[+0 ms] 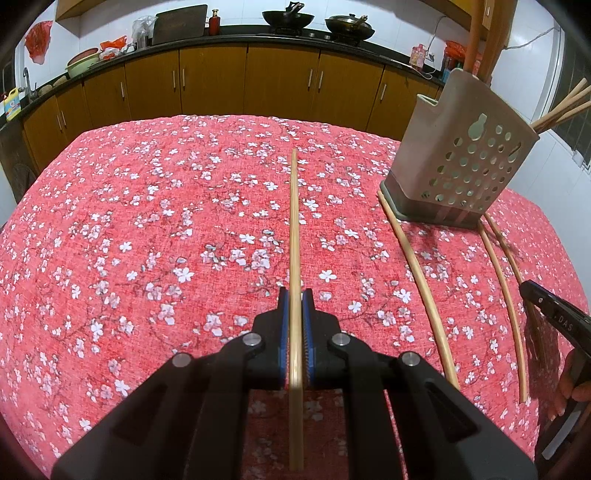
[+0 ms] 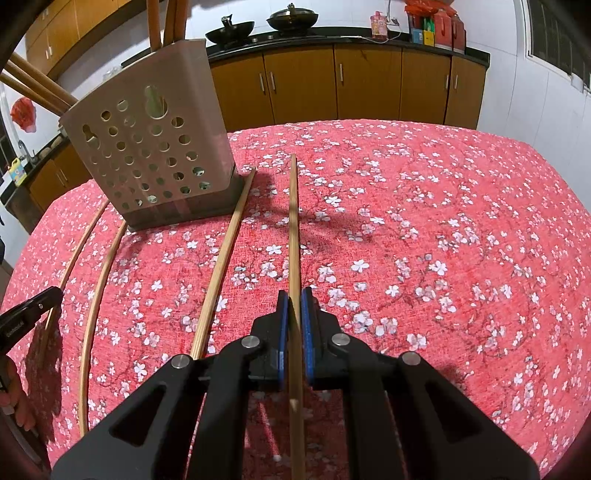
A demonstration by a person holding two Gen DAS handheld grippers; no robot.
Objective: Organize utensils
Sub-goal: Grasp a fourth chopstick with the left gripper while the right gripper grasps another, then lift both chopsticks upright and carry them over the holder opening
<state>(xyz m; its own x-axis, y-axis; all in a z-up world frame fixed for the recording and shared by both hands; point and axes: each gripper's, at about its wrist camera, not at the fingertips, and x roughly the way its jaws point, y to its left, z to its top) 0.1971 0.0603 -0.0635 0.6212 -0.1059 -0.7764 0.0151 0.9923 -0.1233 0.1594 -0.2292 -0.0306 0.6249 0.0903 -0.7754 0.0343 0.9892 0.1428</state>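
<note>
Left gripper (image 1: 295,299) clamped on one chopstick (image 1: 294,229); right gripper (image 2: 294,301) clamped on another (image 2: 293,221), both clear of holder (image 1: 458,155). Loose chopsticks (image 1: 421,273) lying on tablecloth (image 1: 147,221), just beside holder's base.

White letters ".DAS" can be read on the black body of the right tool (image 1: 554,317), where it enters the left wrist view at the right edge. In the right wrist view the left tool (image 2: 31,312) carries a short line of white print on its black body at the left edge, too small and blurred to make out. A pink pack (image 2: 377,25) and a yellow and blue bottle (image 2: 16,171) on the far surface (image 2: 369,41) bear printed labels, but nothing on them is legible.
</note>
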